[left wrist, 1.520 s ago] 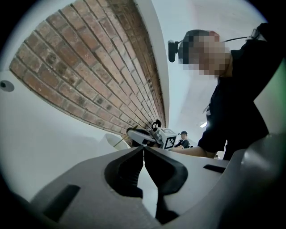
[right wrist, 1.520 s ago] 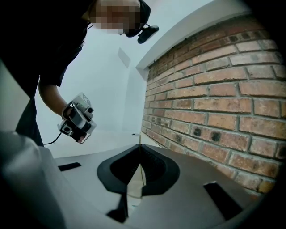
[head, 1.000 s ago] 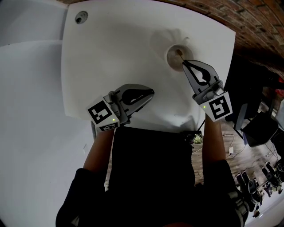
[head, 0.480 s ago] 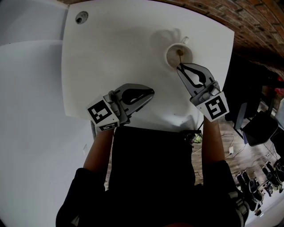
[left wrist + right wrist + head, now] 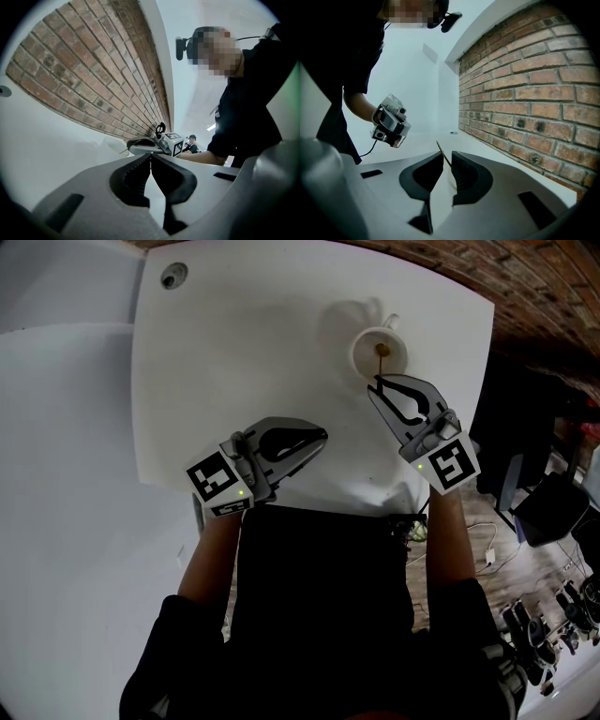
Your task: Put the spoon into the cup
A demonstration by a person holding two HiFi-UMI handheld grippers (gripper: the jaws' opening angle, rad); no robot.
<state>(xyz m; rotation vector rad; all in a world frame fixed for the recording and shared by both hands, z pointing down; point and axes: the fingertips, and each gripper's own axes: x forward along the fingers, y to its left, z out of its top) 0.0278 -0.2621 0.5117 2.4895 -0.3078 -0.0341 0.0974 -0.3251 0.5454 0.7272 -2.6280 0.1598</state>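
Note:
A white cup (image 5: 360,359) stands on the white table (image 5: 234,352) at the far right. The thin brownish spoon (image 5: 381,355) sits in the cup, its handle leaning out toward me. My right gripper (image 5: 377,383) is just in front of the cup. Its jaws are opening, and in the right gripper view the spoon handle (image 5: 442,151) stands slanted in the gap between them, right gripper (image 5: 447,157) not pressing on it. My left gripper (image 5: 322,437) rests near the table's front edge, apart from the cup. Its jaws meet at the tips (image 5: 151,155) with nothing between them.
A round cable hole (image 5: 170,277) lies at the table's far left corner. A brick wall (image 5: 534,287) runs behind the table. The table's right edge is close to the cup. A chair and cables (image 5: 553,512) are on the floor to the right.
My right gripper has drawn back from the cup toward me and its jaws have parted. The spoon stays in the cup. The left gripper has kept still.

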